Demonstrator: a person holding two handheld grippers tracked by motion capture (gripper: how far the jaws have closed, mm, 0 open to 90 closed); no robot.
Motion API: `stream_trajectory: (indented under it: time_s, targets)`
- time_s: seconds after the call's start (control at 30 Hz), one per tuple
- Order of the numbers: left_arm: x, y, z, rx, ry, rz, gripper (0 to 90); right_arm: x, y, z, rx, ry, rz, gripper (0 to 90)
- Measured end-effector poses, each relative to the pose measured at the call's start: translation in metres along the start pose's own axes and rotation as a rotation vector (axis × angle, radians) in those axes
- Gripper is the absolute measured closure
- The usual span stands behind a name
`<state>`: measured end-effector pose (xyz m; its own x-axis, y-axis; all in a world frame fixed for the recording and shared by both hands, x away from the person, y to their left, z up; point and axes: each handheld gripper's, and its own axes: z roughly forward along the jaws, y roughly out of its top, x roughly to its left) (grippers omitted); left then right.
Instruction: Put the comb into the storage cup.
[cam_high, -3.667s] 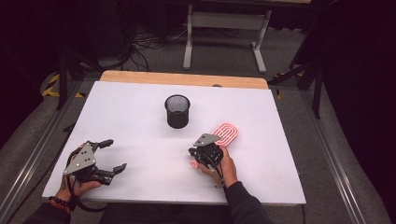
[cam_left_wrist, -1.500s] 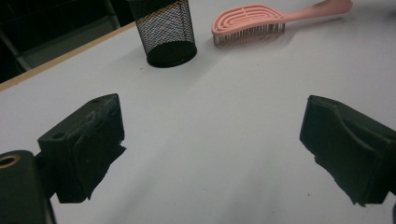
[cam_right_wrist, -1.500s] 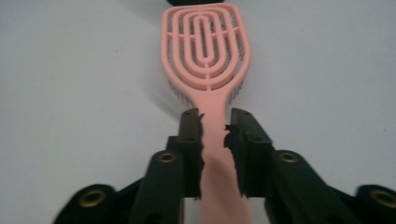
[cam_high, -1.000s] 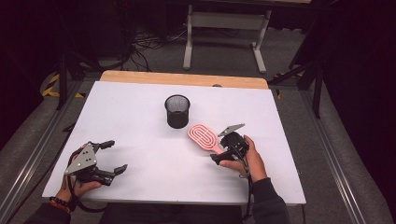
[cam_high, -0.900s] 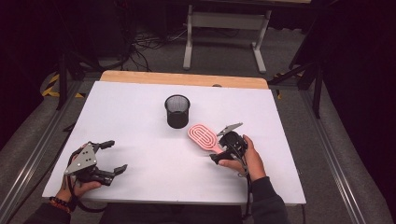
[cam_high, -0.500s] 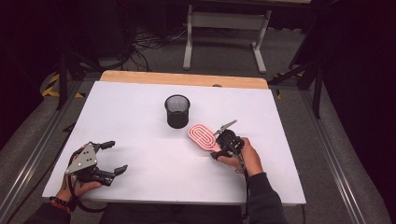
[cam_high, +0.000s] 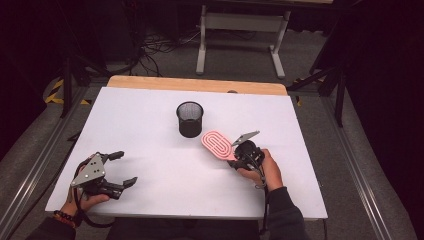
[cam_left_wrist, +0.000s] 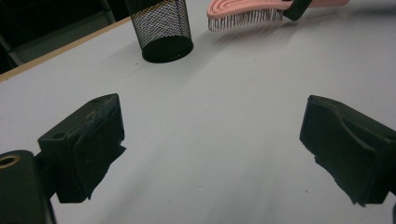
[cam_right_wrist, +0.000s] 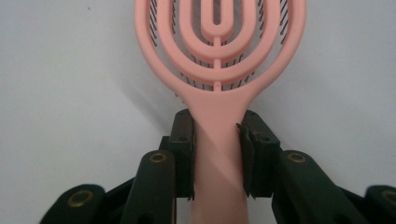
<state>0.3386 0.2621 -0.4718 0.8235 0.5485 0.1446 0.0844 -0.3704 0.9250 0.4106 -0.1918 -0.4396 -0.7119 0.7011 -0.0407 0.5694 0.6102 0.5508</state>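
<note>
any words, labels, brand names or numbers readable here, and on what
None: no readable text in any view.
Pink hairbrush: plain plastic, no brand mark on the side in view.
Black mesh cup: no label.
White table: unmarked.
Yellow and black stripes on the floor: hazard tape, no lettering.

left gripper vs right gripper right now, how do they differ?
The left gripper stands wide open with nothing between its jaws; the right gripper is shut on the pink hairbrush at its handle, its jaws having just been closing. The left gripper sits at the near left of the white table, far from the black mesh cup; the right gripper is right of the cup, the brush head reaching close beside it. Both are black, hand-held two-jaw grippers.
</note>
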Motion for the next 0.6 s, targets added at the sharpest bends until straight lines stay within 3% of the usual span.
stream_trajectory:
  time_s: [0.23, 0.27, 0.6]
  targets:
    - [0.0, 0.0, 0.0, -0.001, 0.002, 0.0, 7.2, 0.0, -0.002, -0.012, -0.08, -0.013, 0.0, 69.0]
    - [0.0, 0.0, 0.0, -0.004, 0.001, -0.002, 7.1, 0.0, -0.003, -0.017, -0.124, -0.014, 0.006, 69.1]
    - [0.0, 0.0, -0.001, -0.005, 0.004, 0.002, 7.0, 0.002, -0.002, -0.031, -0.276, -0.054, 0.033, 69.1]
